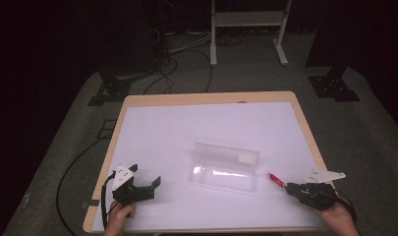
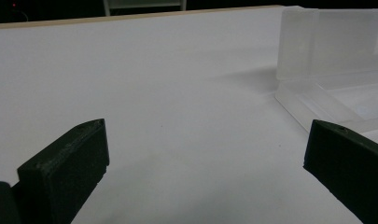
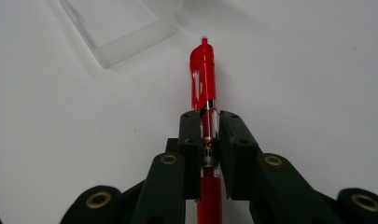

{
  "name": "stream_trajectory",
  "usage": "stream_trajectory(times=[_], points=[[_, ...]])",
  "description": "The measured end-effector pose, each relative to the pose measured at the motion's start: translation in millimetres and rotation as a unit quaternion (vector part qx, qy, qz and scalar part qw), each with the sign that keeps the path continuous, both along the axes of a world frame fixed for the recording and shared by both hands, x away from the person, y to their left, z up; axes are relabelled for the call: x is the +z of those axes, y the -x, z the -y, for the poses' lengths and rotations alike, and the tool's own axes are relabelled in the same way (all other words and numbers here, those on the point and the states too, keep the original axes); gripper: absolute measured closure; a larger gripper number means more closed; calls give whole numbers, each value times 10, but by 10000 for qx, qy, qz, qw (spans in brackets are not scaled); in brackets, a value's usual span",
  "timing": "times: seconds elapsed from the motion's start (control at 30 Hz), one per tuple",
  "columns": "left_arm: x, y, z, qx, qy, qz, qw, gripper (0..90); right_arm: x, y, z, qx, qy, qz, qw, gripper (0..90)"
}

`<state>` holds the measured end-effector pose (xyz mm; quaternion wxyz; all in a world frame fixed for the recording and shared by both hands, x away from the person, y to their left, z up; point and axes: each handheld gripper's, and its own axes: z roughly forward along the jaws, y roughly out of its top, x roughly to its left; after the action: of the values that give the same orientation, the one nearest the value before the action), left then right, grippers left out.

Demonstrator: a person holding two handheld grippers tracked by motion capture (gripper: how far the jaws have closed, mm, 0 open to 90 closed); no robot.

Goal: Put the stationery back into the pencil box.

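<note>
A red pen [image 3: 203, 70] lies along the jaws of my right gripper [image 3: 209, 122], which is shut on its barrel; the clip end sticks out ahead, low over the white sheet. From above, the same pen [image 1: 274, 179] pokes out of the right gripper [image 1: 290, 187] at the table's right front, pointing at a clear plastic box [image 1: 225, 169] with its lid standing up. My left gripper [image 1: 146, 175] rests at the left front with its jaws wide open and nothing between them [image 2: 205, 154]. The box [image 2: 336, 70] stands to its right.
A white sheet [image 1: 186, 123] covers the wooden table [image 1: 304, 123]. Cables trail over the grey floor at the left [image 1: 73, 167], and a white frame [image 1: 245, 29] stands beyond the table's far edge. A corner of the clear box [image 3: 121, 23] lies just ahead of the pen.
</note>
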<state>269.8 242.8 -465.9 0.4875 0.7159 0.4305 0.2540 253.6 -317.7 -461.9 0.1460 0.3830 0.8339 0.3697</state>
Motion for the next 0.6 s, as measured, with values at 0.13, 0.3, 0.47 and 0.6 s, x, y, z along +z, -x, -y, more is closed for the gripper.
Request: stream_trajectory(times=[0.13, 0.3, 0.47, 0.6], points=[[0, -1, -1, 1, 9, -3, 10000, 0, 110, 10, -8, 125, -84, 65, 9999, 787], [0, 1, 0, -8, -9, 15, 10000, 0, 233, 0, -62, 282, -159, 148, 9994, 787], [0, 0, -1, -8, -3, 1, 10000, 0, 346, -24, -132, 445, -196, 193, 9986, 788], [0, 0, -1, -6, -1, 3, 10000, 0, 417, -49, -191, 604, -231, 210, 9977, 787]])
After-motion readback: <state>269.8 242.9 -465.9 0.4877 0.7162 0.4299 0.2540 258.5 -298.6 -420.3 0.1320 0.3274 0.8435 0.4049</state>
